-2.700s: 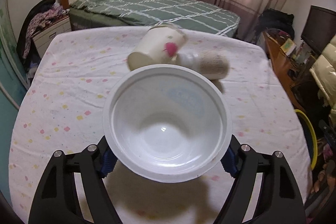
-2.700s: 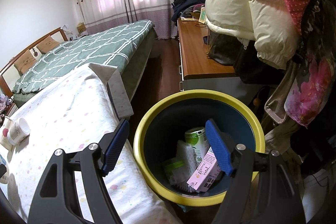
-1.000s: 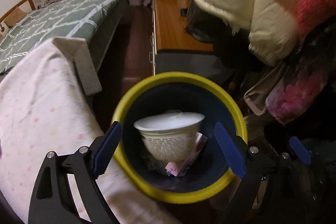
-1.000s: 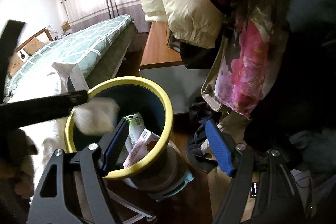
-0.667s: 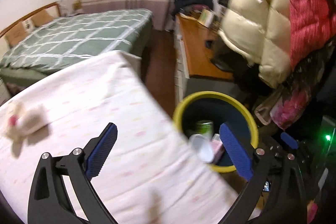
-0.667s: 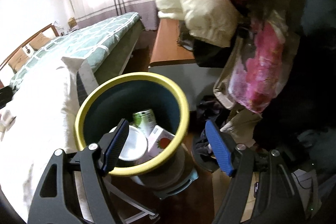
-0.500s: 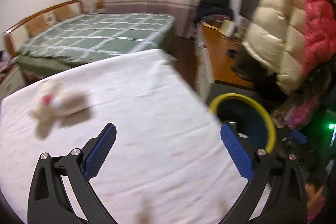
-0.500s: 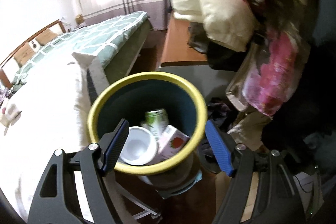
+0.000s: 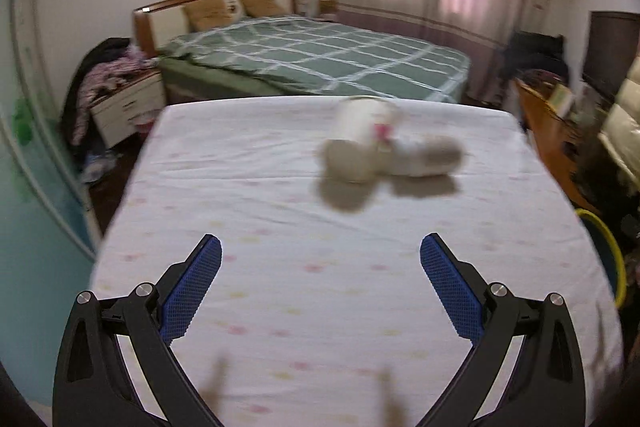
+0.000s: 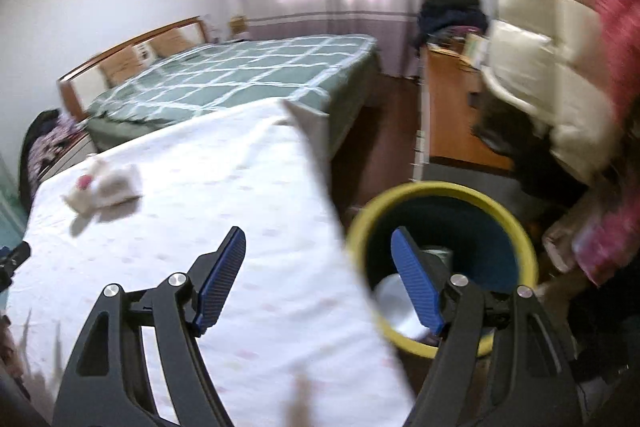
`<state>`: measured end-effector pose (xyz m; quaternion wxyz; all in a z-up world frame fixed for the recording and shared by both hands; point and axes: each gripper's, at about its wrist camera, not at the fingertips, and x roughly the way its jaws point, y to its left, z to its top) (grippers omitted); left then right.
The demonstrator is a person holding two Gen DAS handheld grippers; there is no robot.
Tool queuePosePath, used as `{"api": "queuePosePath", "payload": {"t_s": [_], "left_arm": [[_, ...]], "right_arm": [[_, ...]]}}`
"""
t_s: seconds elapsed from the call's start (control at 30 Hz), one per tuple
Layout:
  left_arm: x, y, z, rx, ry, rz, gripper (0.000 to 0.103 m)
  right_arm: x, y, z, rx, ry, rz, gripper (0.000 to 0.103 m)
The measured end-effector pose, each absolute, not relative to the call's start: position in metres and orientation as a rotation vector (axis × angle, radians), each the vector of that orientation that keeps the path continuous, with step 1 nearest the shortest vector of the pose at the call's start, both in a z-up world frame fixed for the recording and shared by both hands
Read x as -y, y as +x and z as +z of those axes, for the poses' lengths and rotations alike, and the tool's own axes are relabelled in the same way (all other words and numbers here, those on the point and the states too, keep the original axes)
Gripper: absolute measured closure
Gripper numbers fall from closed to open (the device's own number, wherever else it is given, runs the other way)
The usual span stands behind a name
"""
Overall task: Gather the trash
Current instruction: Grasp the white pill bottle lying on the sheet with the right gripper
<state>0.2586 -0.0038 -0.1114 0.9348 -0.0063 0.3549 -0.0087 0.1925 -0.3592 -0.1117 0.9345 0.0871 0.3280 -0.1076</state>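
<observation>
Two pieces of trash left on the table (image 9: 248,211), blurred but readable: a white cup (image 9: 360,143) on its side and a paper roll (image 9: 424,159) touching it, both ahead of the left gripper (image 9: 320,283) and slightly toward its right jaw, well apart from the pads. Left jaws spread wide, nothing between them, having just opened further. Right gripper (image 10: 318,277) also parted, empty, with its left jaw over the cloth and its right jaw over the yellow-rimmed bin (image 10: 516,227); a white bowl (image 10: 394,301) already lying inside, partly behind that right jaw.

Step in hand, judged: reaching back for the next piece. Best done by slowing first, since everything smears. Then squaring the jaws across the cup's side wall, not its ends, and taking the cup before the roll so the touching neighbour is not dragged along. Closing gently; thin cup, likely to crush or squirt out.

Cup's long axis seemingly runs from near-left to far-right of the jaws, one end turned toward the camera; whether mouth or base cannot be told through the blur. Roll's axis roughly crosswise to the jaws, pointing right.
</observation>
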Motion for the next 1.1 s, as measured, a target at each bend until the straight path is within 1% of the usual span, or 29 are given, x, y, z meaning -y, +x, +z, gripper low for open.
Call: {"api": "queuePosePath", "payload": {"t_s": [0.13, 0.27, 0.47, 0.63, 0.7, 0.83, 0.97, 1.1], "left_arm": [[-0.036, 0.262, -0.119, -0.718, -0.050, 0.066, 0.005], [-0.056, 0.266, -0.127, -0.728, -0.108, 0.108, 0.005], [-0.063, 0.272, -0.138, -0.768, -0.154, 0.109, 0.005], [-0.063, 0.270, -0.138, -0.767, -0.162, 0.110, 0.005], [-0.061, 0.270, -0.139, -0.772, -0.162, 0.101, 0.005], [-0.056, 0.270, -0.140, -0.780, -0.154, 0.088, 0.005], [-0.053, 0.270, -0.141, -0.787, -0.152, 0.076, 0.005], [-0.052, 0.270, -0.142, -0.789, -0.156, 0.073, 0.005]], "right_arm": [[0.317, 0.224, -0.108, -0.677, 0.135, -0.142, 0.032], [0.280, 0.265, -0.108, -0.702, 0.119, -0.060, 0.032], [0.230, 0.313, -0.114, -0.733, 0.097, 0.063, 0.031], [0.185, 0.336, -0.122, -0.729, 0.041, 0.146, 0.024], [0.177, 0.344, -0.126, -0.728, 0.024, 0.153, 0.019], [0.166, 0.358, -0.134, -0.745, 0.013, 0.164, 0.017], [0.161, 0.368, -0.139, -0.748, -0.007, 0.146, 0.014], [0.154, 0.380, -0.146, -0.767, -0.015, 0.138, 0.013]]}}
